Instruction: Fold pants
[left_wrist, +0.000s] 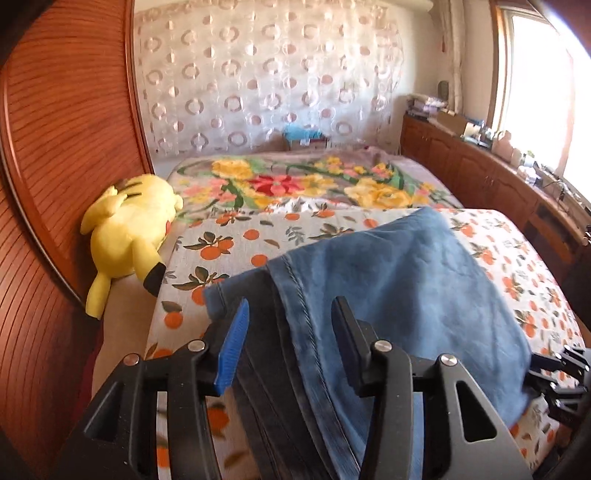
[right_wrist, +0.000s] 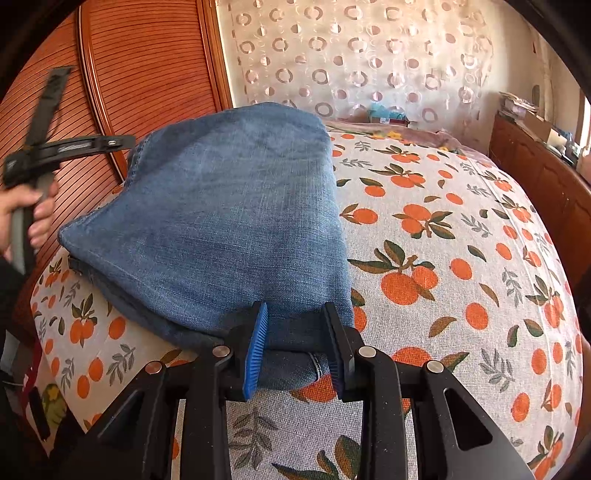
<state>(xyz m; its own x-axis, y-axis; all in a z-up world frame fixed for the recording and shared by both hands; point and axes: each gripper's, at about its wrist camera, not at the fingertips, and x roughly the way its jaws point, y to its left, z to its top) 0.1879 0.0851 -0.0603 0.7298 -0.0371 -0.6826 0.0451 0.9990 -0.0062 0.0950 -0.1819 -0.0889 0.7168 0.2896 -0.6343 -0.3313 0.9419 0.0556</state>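
At the left edge of the right wrist view, the hand (right_wrist: 31, 214) is cut off and the left tongs (right_wrist: 70, 110) are blurred. Small clutter on the sideboard (left_wrist: 509, 158) at upper right is unreadable.

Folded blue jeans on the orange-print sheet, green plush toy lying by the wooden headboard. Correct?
One error: the plush toy is yellow, not green, as the left wrist view shows. The rest holds: folded blue jeans on the orange-print sheet, toy lying by the wooden headboard.
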